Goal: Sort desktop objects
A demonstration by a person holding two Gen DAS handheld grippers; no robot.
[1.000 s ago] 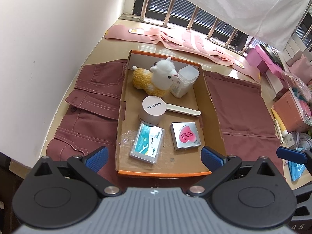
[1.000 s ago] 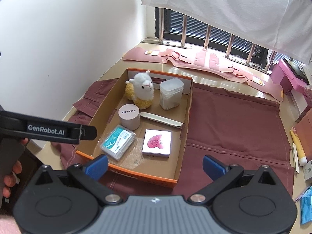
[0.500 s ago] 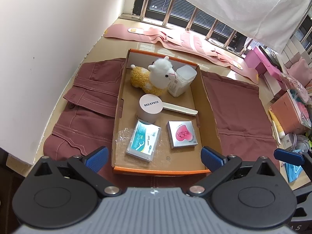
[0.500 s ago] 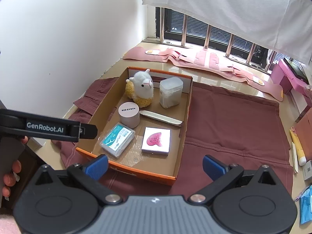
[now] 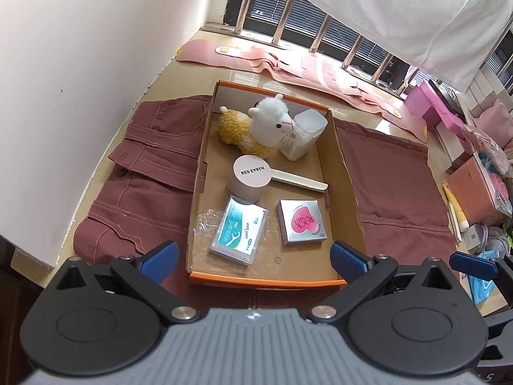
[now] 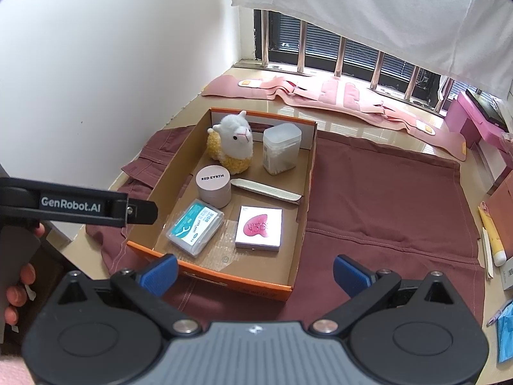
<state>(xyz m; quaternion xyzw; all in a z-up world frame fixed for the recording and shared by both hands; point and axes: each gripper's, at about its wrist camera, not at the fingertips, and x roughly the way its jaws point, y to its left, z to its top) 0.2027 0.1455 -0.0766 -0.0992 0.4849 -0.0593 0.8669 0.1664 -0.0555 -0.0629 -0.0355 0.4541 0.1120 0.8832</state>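
An orange-edged cardboard box [image 5: 348, 199] [image 6: 306, 199] lies on a maroon cloth [image 5: 394, 186] [image 6: 384, 199]. Inside are a plush alpaca [image 5: 256, 126] [image 6: 232, 144], a clear cotton-swab tub [image 5: 303, 134] [image 6: 280, 147], a round pink jar [image 5: 248, 178] [image 6: 213, 186], a nail file [image 5: 299, 181] [image 6: 266, 189], a floss-pick case [image 5: 239, 231] [image 6: 194, 226] and a small box with a pink heart [image 5: 301, 221] [image 6: 259, 227]. My left gripper [image 5: 253, 258] hovers open above the box's near edge. My right gripper [image 6: 255, 274] is open too, near the box's front right corner. Neither holds anything.
A white wall runs along the left. Pink padded strips [image 5: 304, 67] [image 6: 336, 96] lie below the barred window. Pink boxes and clutter [image 5: 474, 166] crowd the right side, with a yellow tube [image 6: 490, 234]. The left gripper's body [image 6: 80, 207] and a hand [image 6: 19, 285] show at left.
Both grippers have drifted slightly back and up; the box sits a little smaller and farther in both views. Nothing was grasped or moved.
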